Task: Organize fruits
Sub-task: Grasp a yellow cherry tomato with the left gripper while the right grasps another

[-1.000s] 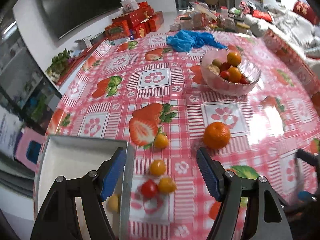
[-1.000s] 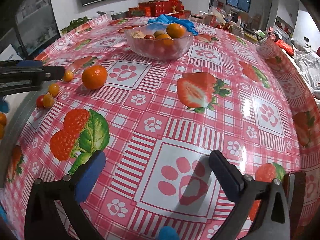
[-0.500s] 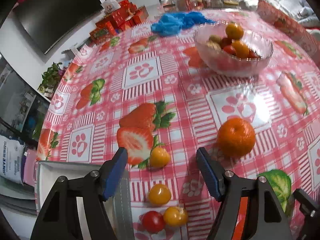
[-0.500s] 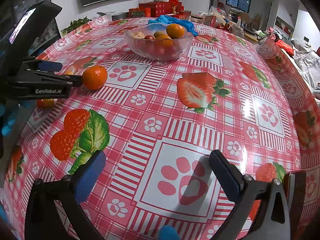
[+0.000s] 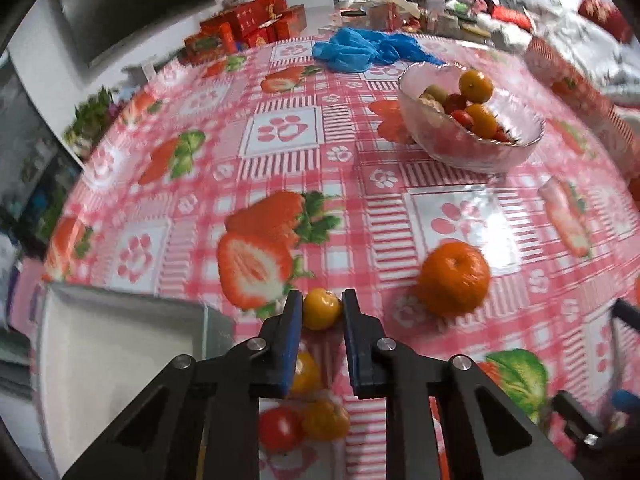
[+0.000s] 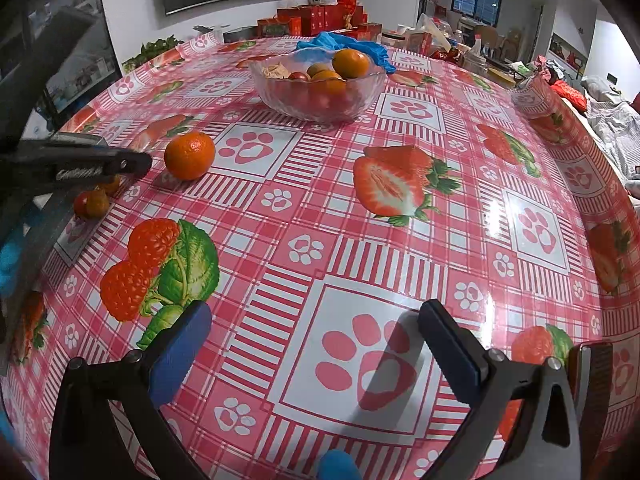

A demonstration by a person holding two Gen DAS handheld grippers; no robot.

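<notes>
My left gripper is shut on a small yellow-orange tomato just above the tablecloth. Under it lie another yellow tomato, a red cherry tomato and an orange one. A tangerine sits to the right; it also shows in the right wrist view. A metal tray lies at the left. A glass bowl of fruit stands far right, also in the right wrist view. My right gripper is open and empty over a paw print.
A blue cloth lies behind the bowl. Red boxes stand at the far table edge beside a dark screen. The left gripper's arm reaches in at the left of the right wrist view. Clutter fills the room beyond.
My left gripper moved forward and closed on the small yellow-orange tomato; it was open before. The right gripper has stayed in place.
</notes>
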